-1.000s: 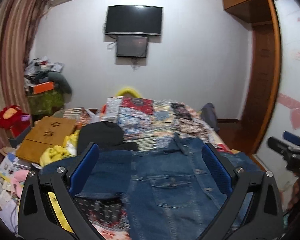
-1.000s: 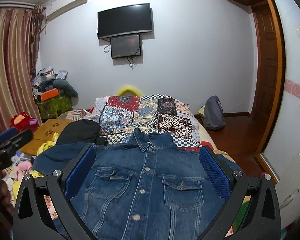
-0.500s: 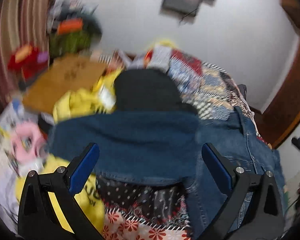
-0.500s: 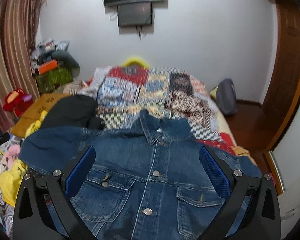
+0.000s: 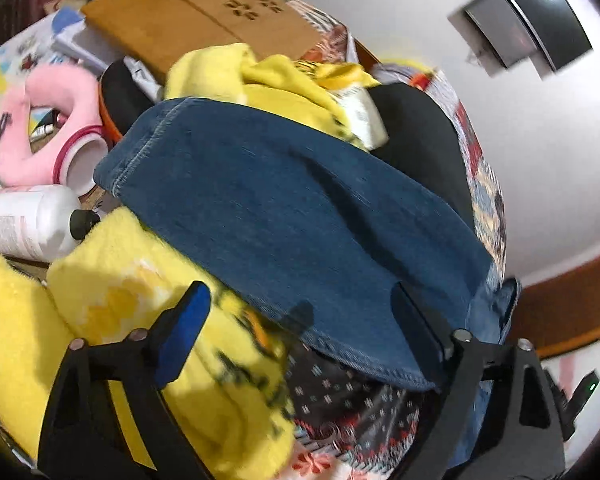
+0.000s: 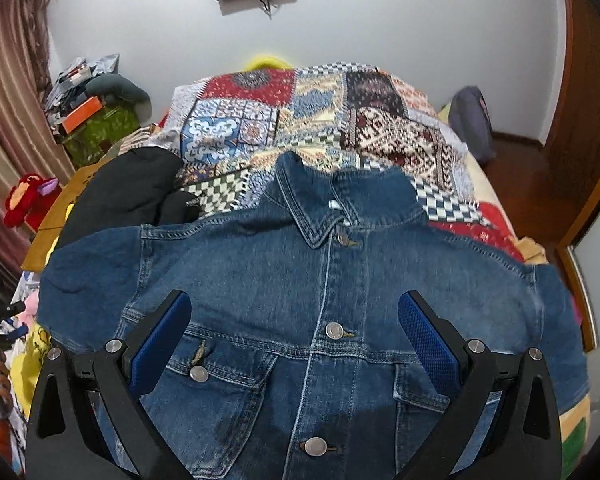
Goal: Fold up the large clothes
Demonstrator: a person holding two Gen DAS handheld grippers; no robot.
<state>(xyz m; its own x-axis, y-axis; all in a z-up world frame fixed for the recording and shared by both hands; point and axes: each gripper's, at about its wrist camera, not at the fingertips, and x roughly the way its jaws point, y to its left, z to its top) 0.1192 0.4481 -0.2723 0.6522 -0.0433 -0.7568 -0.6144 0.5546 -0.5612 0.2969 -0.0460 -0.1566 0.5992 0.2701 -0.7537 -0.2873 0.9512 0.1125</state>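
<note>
A blue denim jacket [image 6: 340, 280] lies front up and buttoned on the patchwork bedspread [image 6: 284, 120], collar at the far side, sleeves spread out to both sides. My right gripper [image 6: 294, 332] hovers over its chest between the two pockets, open and holding nothing. In the left wrist view the jacket's left sleeve [image 5: 284, 216] stretches across the frame, its cuff at the upper left. My left gripper [image 5: 300, 320] is tilted down at the sleeve's near hem. Its jaws are closing, with the hem edge between them, but the pads do not press on it.
Beside the sleeve lie yellow fleece [image 5: 148, 320], a pink neck pillow [image 5: 32, 120], a white bottle [image 5: 28, 220], a brown folding board [image 5: 204, 16] and a black garment [image 5: 416, 132]. A backpack [image 6: 470, 120] stands on the floor right of the bed.
My left gripper swung left and down, rolling, from the jacket's middle to the left sleeve, and its jaws narrowed a little. The right gripper dipped closer to the jacket's chest.
</note>
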